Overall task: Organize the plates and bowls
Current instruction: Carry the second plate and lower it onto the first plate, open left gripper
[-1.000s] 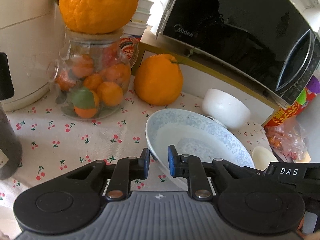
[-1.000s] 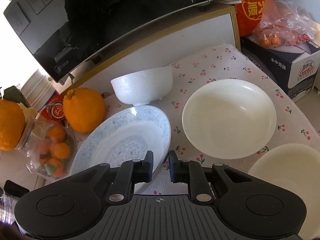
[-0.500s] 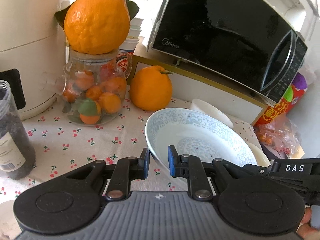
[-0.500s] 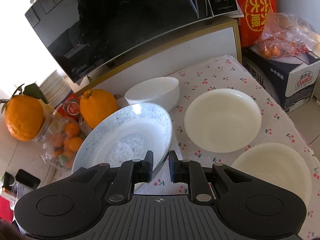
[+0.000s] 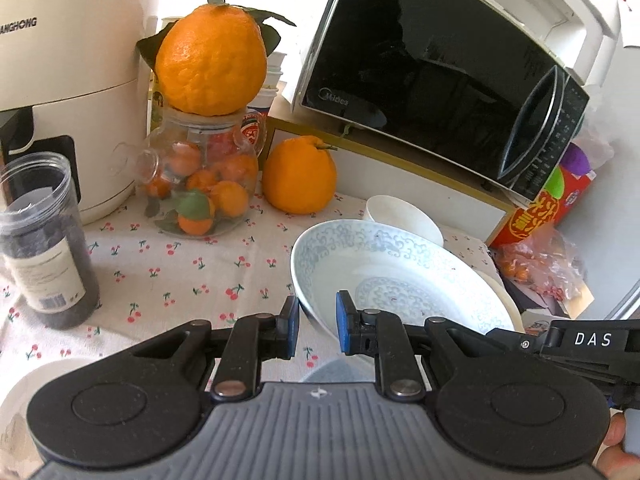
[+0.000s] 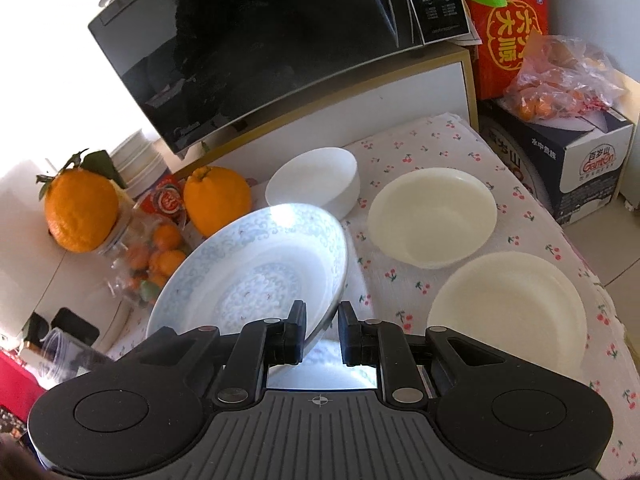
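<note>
Left wrist view
Left gripper [image 5: 317, 326]: jaws nearly closed, pinching the near left rim of the blue-patterned plate [image 5: 400, 272].
Blue-patterned plate: held tilted above the cherry-print tablecloth [image 5: 168, 276], its far edge in front of the white bowl [image 5: 404, 214].
White bowl: on the cloth below the microwave [image 5: 432, 68], partly hidden by the plate.
Right gripper's arm [image 5: 576, 344]: a black bar marked DAS reached in from the right edge towards the plate's right side.
Glass jar [image 5: 200, 184]: left of the plate, well apart, filled with small oranges, a large orange [image 5: 210, 60] sitting on its mouth.
Second large orange [image 5: 298, 176]: on the cloth just right of the jar.
Dark-filled clear canister [image 5: 44, 240]: upright at the left edge, in front of a white appliance [image 5: 72, 60].

Right wrist view
Right gripper [image 6: 322, 334]: jaws nearly closed, clamped on the near right rim of the blue-patterned plate [image 6: 256, 272].
Blue-patterned plate: raised off the cloth and tilted, its left side lower in the frame, overlapping the jar of oranges [image 6: 152, 256].
White bowl [image 6: 316, 188]: beyond the plate, next to the cabinet front under the microwave [image 6: 280, 40].
Cream bowl [image 6: 434, 216]: on the tablecloth [image 6: 420, 140] right of the white bowl, apart from it.
Cream plate [image 6: 508, 312]: nearer than the cream bowl, at the cloth's right edge, just beside the bowl.
Cardboard box [image 6: 580, 160]: beyond the table's right edge, a plastic bag of fruit [image 6: 560, 80] on top.
Red carton [image 6: 504, 20]: upright behind that bag.
</note>
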A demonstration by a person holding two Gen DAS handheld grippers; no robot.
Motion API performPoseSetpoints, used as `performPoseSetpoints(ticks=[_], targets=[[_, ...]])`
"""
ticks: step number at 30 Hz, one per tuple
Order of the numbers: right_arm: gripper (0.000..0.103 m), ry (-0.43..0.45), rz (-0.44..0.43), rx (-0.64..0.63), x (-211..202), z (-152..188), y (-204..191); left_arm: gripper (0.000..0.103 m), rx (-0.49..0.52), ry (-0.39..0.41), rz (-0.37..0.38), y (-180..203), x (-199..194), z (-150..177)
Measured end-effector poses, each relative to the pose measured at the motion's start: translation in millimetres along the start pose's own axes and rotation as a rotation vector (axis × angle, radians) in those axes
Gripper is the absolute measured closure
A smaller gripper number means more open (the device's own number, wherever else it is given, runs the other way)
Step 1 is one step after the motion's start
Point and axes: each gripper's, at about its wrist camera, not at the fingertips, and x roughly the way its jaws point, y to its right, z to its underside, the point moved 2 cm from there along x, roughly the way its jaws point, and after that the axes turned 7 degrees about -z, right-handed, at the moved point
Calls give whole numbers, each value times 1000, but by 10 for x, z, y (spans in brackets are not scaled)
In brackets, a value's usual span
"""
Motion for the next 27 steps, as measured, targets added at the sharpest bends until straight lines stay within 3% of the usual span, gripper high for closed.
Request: performPoseSetpoints(ticks=[14, 27], targets=[[86, -25, -4, -50, -361, 262, 86, 86, 26, -62, 46, -44, -262, 278], [85, -138, 51, -74, -386, 532, 173, 86, 148, -86, 20, 27, -368, 490]])
